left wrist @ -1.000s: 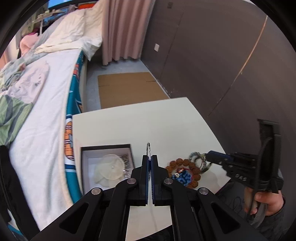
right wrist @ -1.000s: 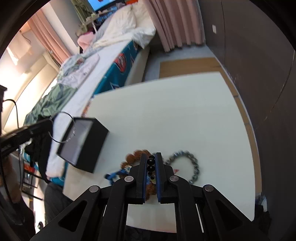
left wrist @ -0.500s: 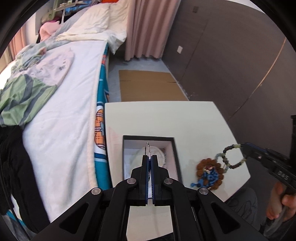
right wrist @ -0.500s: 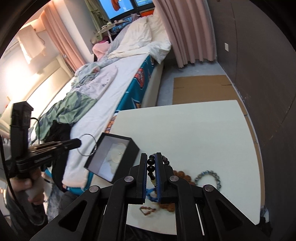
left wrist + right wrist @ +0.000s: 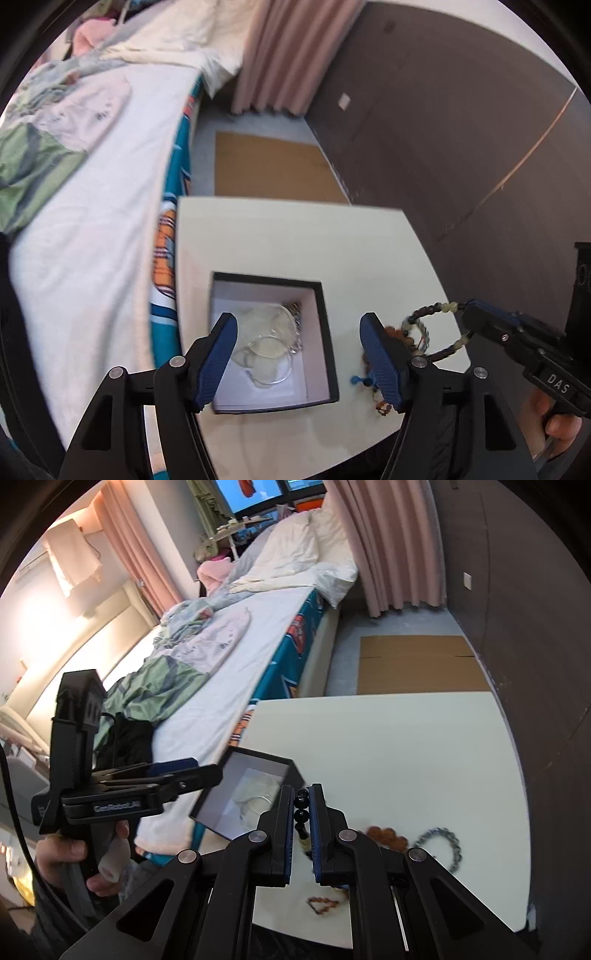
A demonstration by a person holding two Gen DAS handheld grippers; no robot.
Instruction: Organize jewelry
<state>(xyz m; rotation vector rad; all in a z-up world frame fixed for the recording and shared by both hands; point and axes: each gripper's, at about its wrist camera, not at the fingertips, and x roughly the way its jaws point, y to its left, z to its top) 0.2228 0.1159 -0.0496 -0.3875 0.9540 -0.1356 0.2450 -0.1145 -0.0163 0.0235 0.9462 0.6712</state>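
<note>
A black jewelry box (image 5: pixel 325 332) with a white lining stands open on the white table (image 5: pixel 295 236). A thin silver bangle (image 5: pixel 271 354) and other pieces lie inside. My left gripper (image 5: pixel 299 350) is open and empty just above the box. My right gripper (image 5: pixel 297 805) is shut on a dark-and-pale beaded bracelet (image 5: pixel 439 334), held above the table right of the box. The box also shows in the right wrist view (image 5: pixel 221 808), with my left gripper (image 5: pixel 207 775) over it.
A brown bead bracelet (image 5: pixel 386 836), a grey-blue bead bracelet (image 5: pixel 441 845) and a small amber piece (image 5: pixel 323 904) lie on the table near its front edge. A bed (image 5: pixel 92 184) runs along the table's left. Dark wall panels (image 5: pixel 443 129) stand to the right.
My left gripper has opened and the silver bangle it held now lies in the box. My right gripper has lifted the beaded bracelet and moved it closer to the box.
</note>
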